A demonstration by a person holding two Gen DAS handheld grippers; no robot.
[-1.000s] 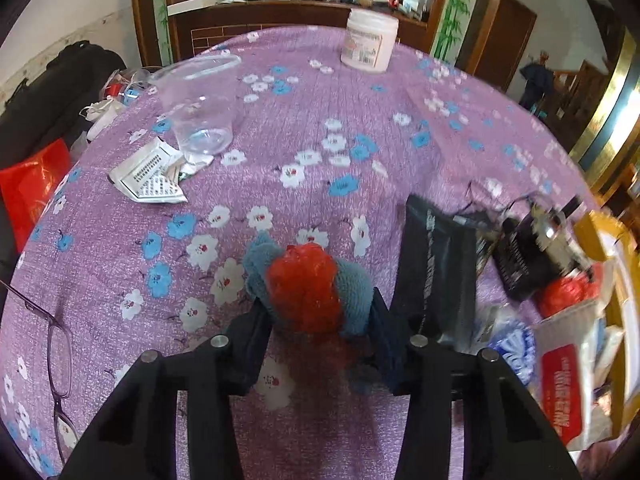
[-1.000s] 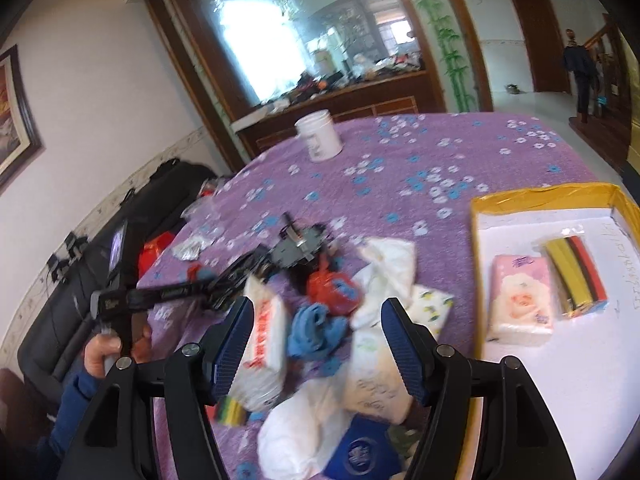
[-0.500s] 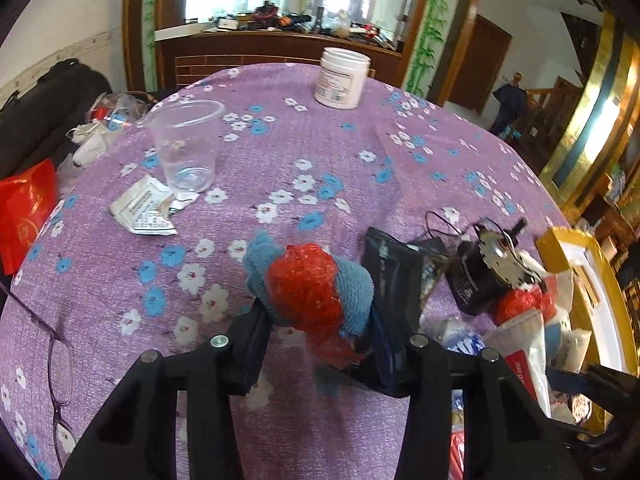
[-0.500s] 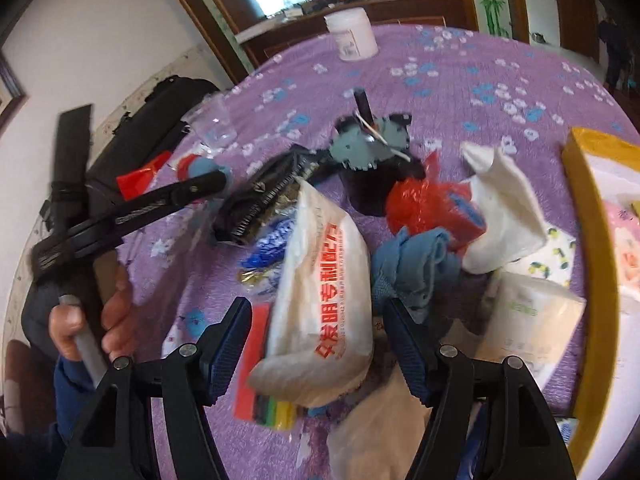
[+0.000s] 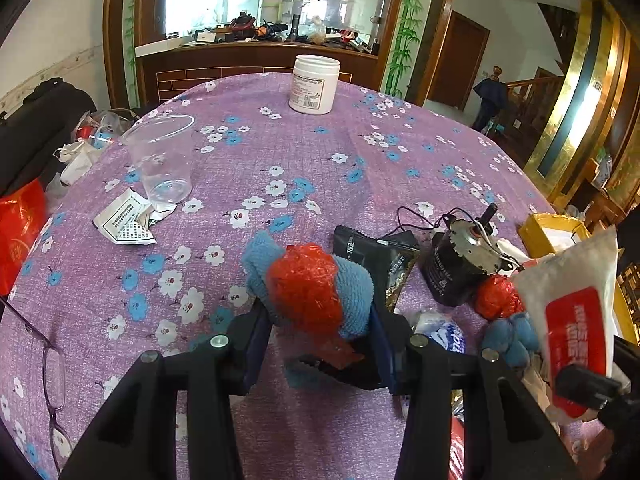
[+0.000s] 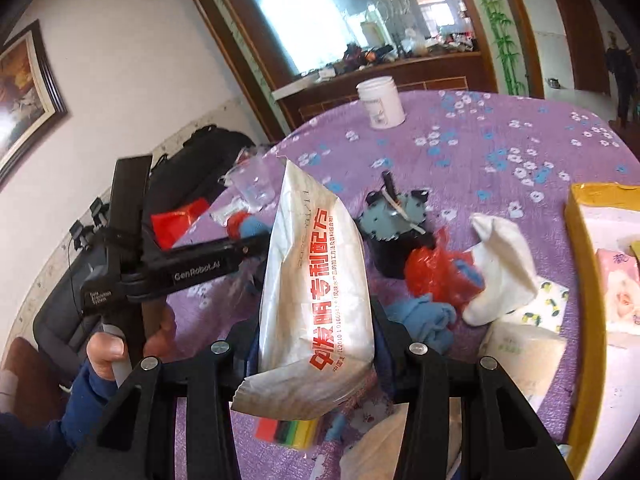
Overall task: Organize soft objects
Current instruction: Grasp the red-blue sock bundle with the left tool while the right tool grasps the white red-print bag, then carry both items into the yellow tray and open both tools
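Right gripper (image 6: 316,344), jaws just closing, pinches the slippery white red-lettered plastic pouch (image 6: 320,280) low; it could slide free.

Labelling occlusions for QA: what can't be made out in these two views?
- Left wrist view: contents of the yellow cardboard box, hidden behind the white plastic pouch with red print.
- Right wrist view: the striped multicolour packet, mostly under that pouch.
- Right wrist view: right side of the box, cut off by the frame.

Fuzzy blue cloth (image 5: 354,296), crinkly red plastic wrap (image 5: 304,286), glossy white pouch (image 6: 316,280).
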